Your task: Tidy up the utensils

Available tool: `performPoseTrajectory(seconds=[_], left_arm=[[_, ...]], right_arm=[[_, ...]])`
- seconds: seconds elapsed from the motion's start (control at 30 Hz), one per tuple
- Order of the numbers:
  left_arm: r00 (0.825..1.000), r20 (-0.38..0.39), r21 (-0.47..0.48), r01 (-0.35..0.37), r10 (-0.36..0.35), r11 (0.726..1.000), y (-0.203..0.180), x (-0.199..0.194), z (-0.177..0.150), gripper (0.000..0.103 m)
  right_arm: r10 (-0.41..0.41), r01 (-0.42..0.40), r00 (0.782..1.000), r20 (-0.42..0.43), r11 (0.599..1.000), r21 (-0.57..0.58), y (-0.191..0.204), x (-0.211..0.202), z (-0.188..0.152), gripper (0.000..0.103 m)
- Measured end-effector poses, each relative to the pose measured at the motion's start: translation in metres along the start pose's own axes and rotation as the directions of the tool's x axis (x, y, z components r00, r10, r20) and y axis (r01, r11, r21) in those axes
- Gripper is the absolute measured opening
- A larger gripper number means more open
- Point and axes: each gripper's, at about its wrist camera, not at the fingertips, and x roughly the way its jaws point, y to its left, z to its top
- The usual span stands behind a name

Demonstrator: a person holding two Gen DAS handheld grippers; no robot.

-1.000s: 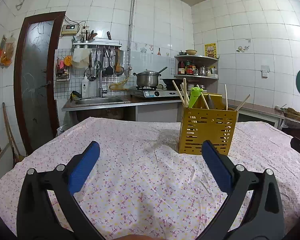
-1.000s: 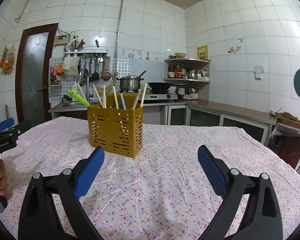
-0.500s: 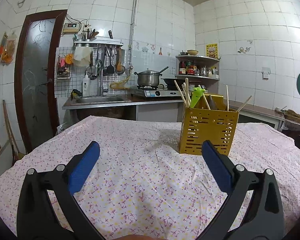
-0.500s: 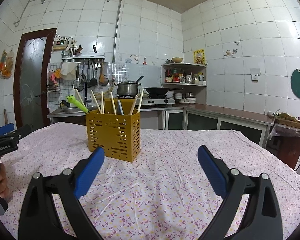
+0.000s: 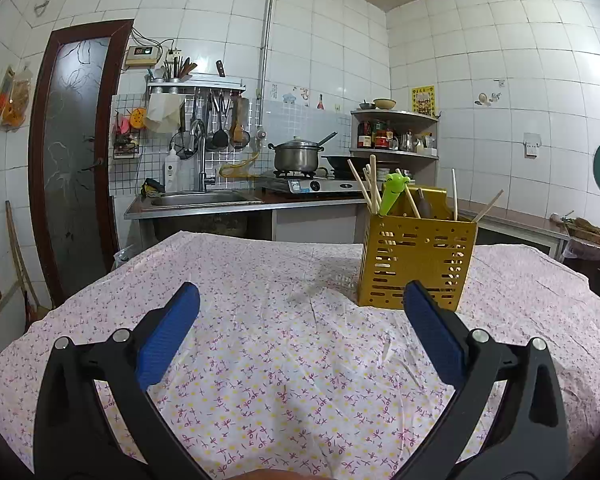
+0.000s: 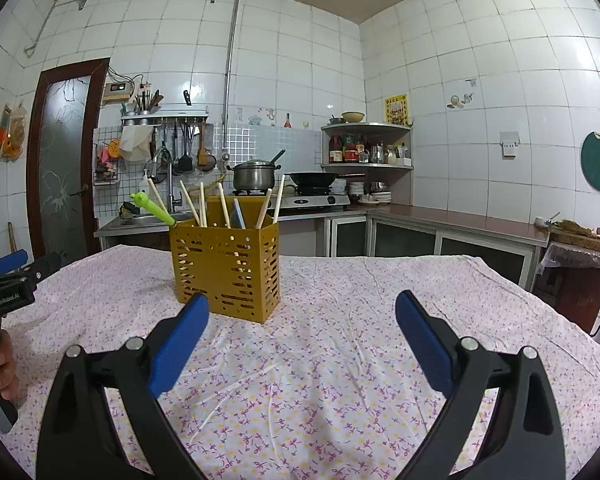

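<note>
A yellow perforated utensil holder (image 5: 416, 264) (image 6: 226, 270) stands upright on the flowered tablecloth (image 5: 284, 344) (image 6: 340, 336). Several wooden chopsticks (image 5: 374, 190) (image 6: 202, 210) and a green frog-headed utensil (image 5: 394, 194) (image 6: 152, 208) stick out of its top. My left gripper (image 5: 300, 328) is open and empty, with the holder just beyond its right finger. My right gripper (image 6: 302, 332) is also open and empty, the holder standing behind its left finger. In the right wrist view the left gripper (image 6: 8, 276) shows at the left edge, held by a hand (image 6: 0, 364).
Behind the table run a steel sink counter (image 5: 204, 204), a stove with a pot (image 5: 296, 156) and a wok (image 6: 312, 178), and a corner shelf of bottles (image 6: 364, 148). A brown door (image 5: 76, 152) is at the left. A side counter (image 6: 480, 224) lines the right wall.
Both grippers have tilted or drawn back slightly, so the holder sits a little lower in both views. Both stay open and empty.
</note>
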Motion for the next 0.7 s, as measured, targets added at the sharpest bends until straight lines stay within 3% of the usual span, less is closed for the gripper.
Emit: performPoseTrajectory(seconds=[0.7], left_arm=[[1.000,0.003,-0.005,0.001,-0.001,1.000,0.0017,0.0017,-0.0007,0.098]], right_arm=[[0.001,-0.001,1.000,0.005,1.000,0.003,-0.0015,0.0009,0.0009,0.092]])
